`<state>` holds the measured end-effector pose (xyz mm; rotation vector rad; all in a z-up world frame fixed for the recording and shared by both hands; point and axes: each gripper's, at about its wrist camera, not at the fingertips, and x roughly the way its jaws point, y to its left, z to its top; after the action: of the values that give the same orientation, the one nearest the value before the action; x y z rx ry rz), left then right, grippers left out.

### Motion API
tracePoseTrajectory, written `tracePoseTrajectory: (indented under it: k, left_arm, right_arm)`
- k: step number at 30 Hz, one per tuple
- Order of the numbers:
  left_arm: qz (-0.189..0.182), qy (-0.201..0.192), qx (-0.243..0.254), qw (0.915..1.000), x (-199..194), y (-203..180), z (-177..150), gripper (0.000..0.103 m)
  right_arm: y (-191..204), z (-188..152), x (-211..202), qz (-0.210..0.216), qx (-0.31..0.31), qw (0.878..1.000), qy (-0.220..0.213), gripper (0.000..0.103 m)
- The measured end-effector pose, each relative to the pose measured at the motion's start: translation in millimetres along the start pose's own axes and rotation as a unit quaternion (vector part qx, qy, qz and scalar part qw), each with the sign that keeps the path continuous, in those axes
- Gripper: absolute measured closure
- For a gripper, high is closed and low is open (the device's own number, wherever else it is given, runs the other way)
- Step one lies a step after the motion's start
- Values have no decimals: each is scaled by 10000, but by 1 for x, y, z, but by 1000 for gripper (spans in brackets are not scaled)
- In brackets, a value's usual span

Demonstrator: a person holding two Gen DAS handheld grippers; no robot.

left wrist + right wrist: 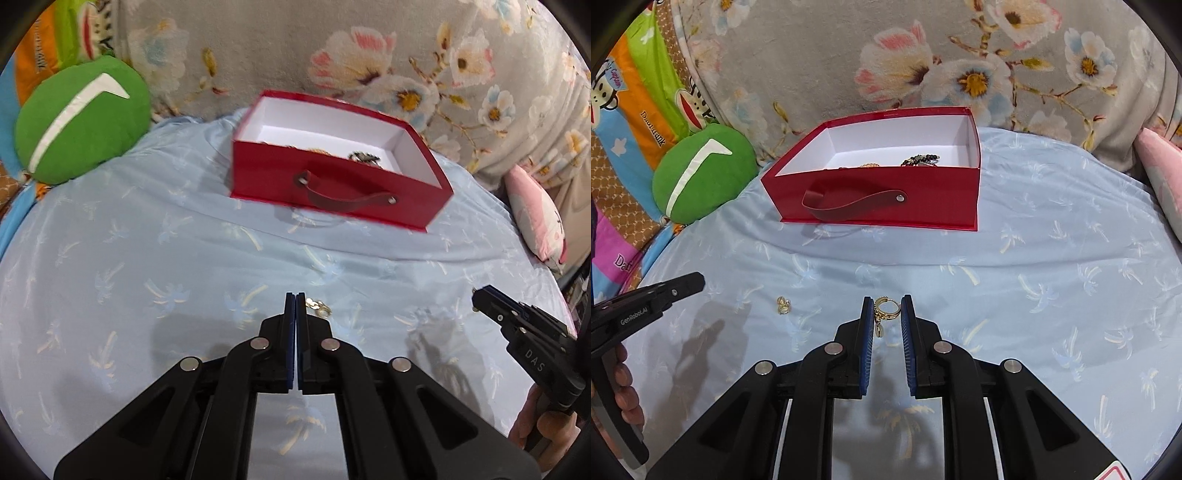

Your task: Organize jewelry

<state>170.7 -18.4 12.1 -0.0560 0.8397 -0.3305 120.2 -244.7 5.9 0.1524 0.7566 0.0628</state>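
On the blue bedsheet (1052, 295) our red box (886, 195) holds beads. Our right gripper (886, 308) clamps a gold earring (885, 309); our left gripper (295, 306) is pressed together, another earring (783, 305) beside it.

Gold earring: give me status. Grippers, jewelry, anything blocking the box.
Right gripper shut on gold hoop earring. Left gripper shut, empty. Second gold piece loose on sheet. Red box open; way to it looks clear.

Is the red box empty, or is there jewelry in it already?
Not empty. The red box stands open, and a dark beaded piece and a gold piece lie on its white floor.
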Motion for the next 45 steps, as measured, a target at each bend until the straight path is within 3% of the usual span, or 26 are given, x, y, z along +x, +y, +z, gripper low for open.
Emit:
tracePoseTrajectory:
  k: [2, 4, 5, 6, 12, 14, 17, 28, 37, 40, 43, 45]
  left_arm:
    - [-115, 192, 156, 9996, 18, -9, -2, 100]
    - [-62, 317, 256, 9991, 35, -17, -6, 85]
    - [-61, 363, 322, 9988, 44, -19, -7, 70]
    - [28, 423, 345, 9985, 56, -22, -8, 67]
    - [153, 619, 473, 9968, 83, -29, -17, 72]
    - [268, 559, 527, 9967, 83, -30, -19, 93]
    - [166, 585, 424, 9972, 83, -25, -19, 103]
    - [14, 343, 175, 9993, 48, -12, -16, 103]
    - [-69, -82, 190, 9998, 6, -14, 0, 103]
    - [-88, 10, 218, 9997, 9, -15, 0, 103]
    - [-123, 220, 206, 9995, 25, -14, -12, 95]
    - [-43, 337, 254, 9991, 37, -16, -22, 76]
  right_arm:
    - [-1, -2, 4, 2, 23, 10000, 59, 89]
    - [-2, -5, 7, 3, 41, 9999, 130, 89]
    - [-2, -7, 8, -5, 48, 9999, 148, 89]
    - [-3, -8, 8, -11, 59, 9998, 168, 89]
    - [-11, -10, 10, -71, 136, 9997, 192, 89]
    - [-13, -10, 11, -75, 160, 9997, 185, 89]
    - [-13, -10, 13, -58, 170, 9996, 201, 89]
    - [-10, -9, 9, 23, 169, 9997, 150, 89]
    - [-1, -2, -1, 95, 96, 9999, 8, 89]
    - [0, -2, -1, 106, 99, 9999, 19, 89]
    - [0, -4, 0, 117, 116, 9998, 62, 89]
    - [0, -6, 2, 121, 124, 9998, 89, 89]
